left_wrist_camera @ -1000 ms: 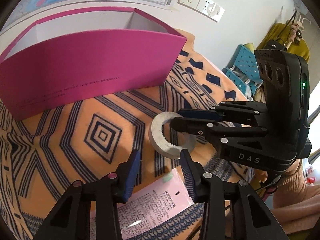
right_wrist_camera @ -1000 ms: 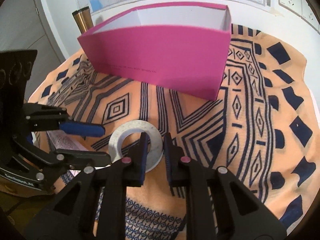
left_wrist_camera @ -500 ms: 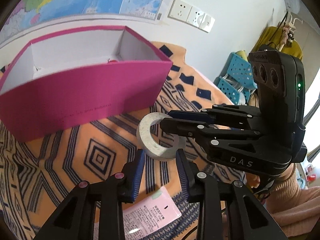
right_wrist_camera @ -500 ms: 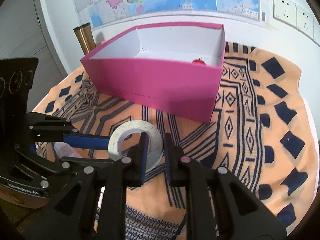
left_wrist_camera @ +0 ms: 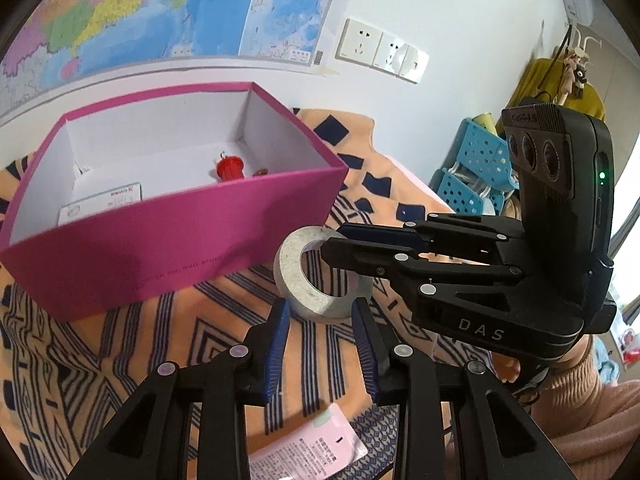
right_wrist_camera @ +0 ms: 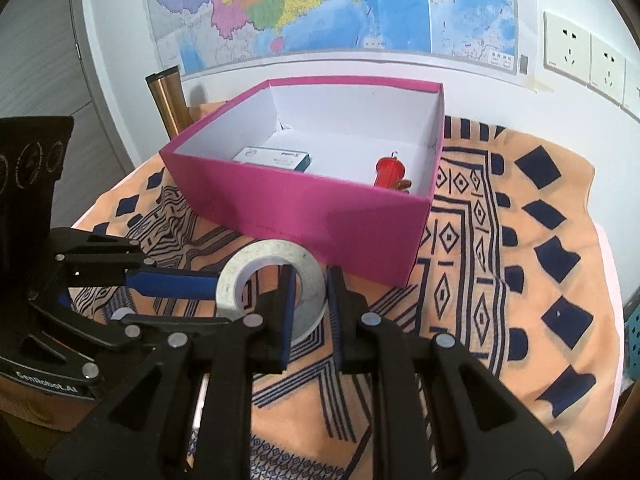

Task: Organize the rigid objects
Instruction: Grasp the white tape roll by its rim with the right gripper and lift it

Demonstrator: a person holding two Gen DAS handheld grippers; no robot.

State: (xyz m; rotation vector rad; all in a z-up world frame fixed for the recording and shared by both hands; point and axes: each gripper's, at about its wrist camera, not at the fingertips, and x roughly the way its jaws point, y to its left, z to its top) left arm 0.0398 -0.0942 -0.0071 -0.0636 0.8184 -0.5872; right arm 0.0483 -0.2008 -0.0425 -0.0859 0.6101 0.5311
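1. Wall maps and white sockets back a tabletop (right_wrist_camera: 520,320) draped in an orange cloth with a navy geometric print, where an open magenta cardboard box (right_wrist_camera: 320,208) stands at the far side.

2. Right tool (right_wrist_camera: 310,312), its fingers drawn narrow, pinches the wall of a grey-white ring-shaped roll of tape (right_wrist_camera: 272,288), one finger through the hole and one outside, holding it clear of the cloth just in front of the box's near wall.

3. Left tool (left_wrist_camera: 322,342) stands open and holds nothing, its blue pads just below the roll in its own view.

4. Inside the box lie a small red plastic spool (right_wrist_camera: 390,170) and a flat white-and-blue carton (right_wrist_camera: 274,158); a pink printed leaflet (left_wrist_camera: 308,446) lies on the cloth at the near edge.

5. Risk, as judged: the roll hangs at about rim height, so a carry that runs too low could knock the near wall and push the light box; the one-sided pinch could also let the roll swing or slip.
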